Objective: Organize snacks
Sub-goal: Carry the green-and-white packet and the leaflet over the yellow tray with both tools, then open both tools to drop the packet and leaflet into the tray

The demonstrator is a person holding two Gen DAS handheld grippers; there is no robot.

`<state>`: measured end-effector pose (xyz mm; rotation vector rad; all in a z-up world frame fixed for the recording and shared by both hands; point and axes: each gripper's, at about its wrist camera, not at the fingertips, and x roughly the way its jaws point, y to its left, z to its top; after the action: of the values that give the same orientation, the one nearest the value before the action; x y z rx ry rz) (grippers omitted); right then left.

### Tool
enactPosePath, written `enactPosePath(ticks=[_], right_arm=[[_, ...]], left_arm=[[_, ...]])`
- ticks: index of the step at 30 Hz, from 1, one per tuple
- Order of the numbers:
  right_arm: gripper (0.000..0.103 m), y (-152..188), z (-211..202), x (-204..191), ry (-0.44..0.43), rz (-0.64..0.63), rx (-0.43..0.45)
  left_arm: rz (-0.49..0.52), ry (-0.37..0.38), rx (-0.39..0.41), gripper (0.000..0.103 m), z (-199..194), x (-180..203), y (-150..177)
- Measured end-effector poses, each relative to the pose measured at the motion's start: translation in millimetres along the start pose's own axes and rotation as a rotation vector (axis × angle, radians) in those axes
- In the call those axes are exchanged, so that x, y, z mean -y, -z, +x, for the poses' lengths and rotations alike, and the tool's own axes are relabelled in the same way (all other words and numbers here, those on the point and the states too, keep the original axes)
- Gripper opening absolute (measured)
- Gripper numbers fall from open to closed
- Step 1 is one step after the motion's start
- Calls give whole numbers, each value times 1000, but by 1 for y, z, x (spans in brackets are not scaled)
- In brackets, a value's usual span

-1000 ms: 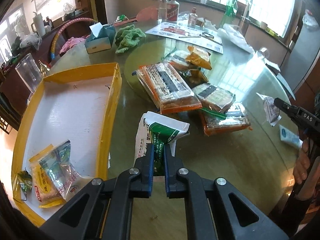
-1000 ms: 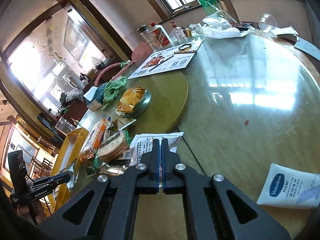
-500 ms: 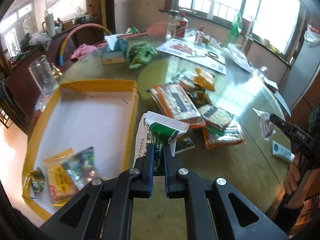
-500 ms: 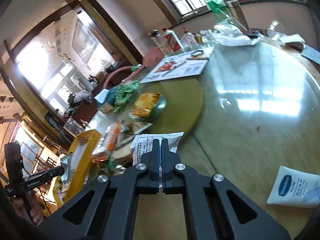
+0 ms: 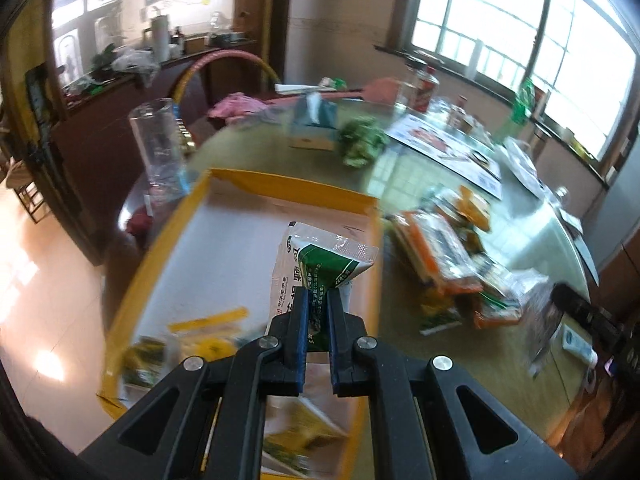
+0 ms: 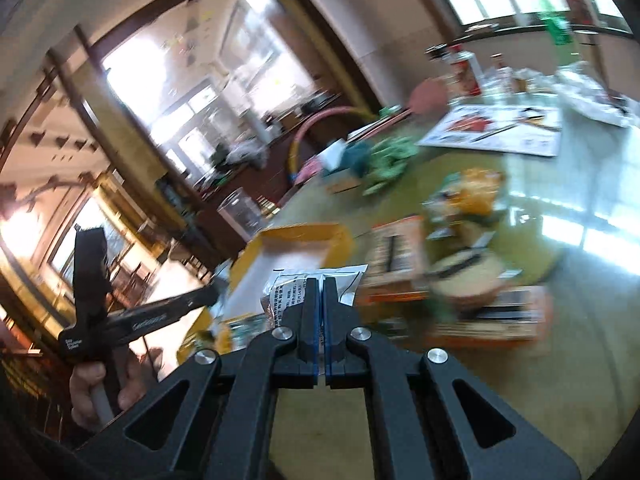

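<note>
In the left wrist view, a clear glass stands at the far left, just beyond the corner of a yellow tray that lies on the table. Blurred snack packets rest at the near end of the tray's white floor. The left claw is clamped on the lower end of a green-and-white packet, which stands up from the fingertips and hangs above the tray's right-hand part, close to its right rim. Beyond the tray sit a tissue box and a green cloth. To the right of the tray, a heap of orange-edged snack packs lies on the table. At the far right edge a dark shape that seems to be the other tool shows, blurred.

In the right wrist view, a hand at lower left grips the handle of the left tool. To its right the yellow tray appears with its white floor. The right claw is pinched tight on a white printed packet, held up in front of the tray's near-right corner. Right of it lie the orange-edged snack packs, a round wrapped snack, and farther back a yellow bag. A printed sheet lies on the far side of the table.
</note>
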<state>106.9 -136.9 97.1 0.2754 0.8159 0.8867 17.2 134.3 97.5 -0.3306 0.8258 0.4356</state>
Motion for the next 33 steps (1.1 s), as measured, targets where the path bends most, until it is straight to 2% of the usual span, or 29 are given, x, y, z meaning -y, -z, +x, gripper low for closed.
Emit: enactPosePath(ticks=[4, 10, 14, 17, 22, 23, 24, 25, 26, 27, 29, 33], right_arm=[[2, 1, 51, -37, -32, -24, -73], [2, 4, 116, -63, 0, -21, -157], [3, 9, 142, -69, 19, -11, -193], [3, 12, 159, -73, 84, -23, -213], [5, 19, 168, -73, 81, -15, -245], [10, 19, 168, -73, 86, -17, -245], [14, 20, 167, -72, 82, -16, -248], [26, 20, 166, -71, 68, -11, -252], [43, 19, 162, -71, 48, -5, -258], [50, 18, 155, -70, 23, -2, -254], [65, 13, 133, -69, -14, -7, -214], [78, -2, 75, -44, -23, -5, -128]], left_arm=[[-50, -42, -13, 6, 16, -31, -7], [-118, -103, -53, 6, 49, -76, -13], [-138, -112, -63, 6, 63, -85, -18], [-117, -138, -74, 7, 76, -85, -20], [-114, -153, -133, 10, 96, -89, -16], [-113, -153, -141, 16, 98, -89, -15], [-111, -156, -152, 30, 98, -89, -14], [-105, -159, -155, 39, 98, -88, -13], [-99, -161, -145, 54, 94, -85, -13], [-97, -166, -130, 59, 90, -84, -13], [-91, -175, -79, 60, 75, -75, -12], [-70, -147, 3, 73, 42, -47, -10]])
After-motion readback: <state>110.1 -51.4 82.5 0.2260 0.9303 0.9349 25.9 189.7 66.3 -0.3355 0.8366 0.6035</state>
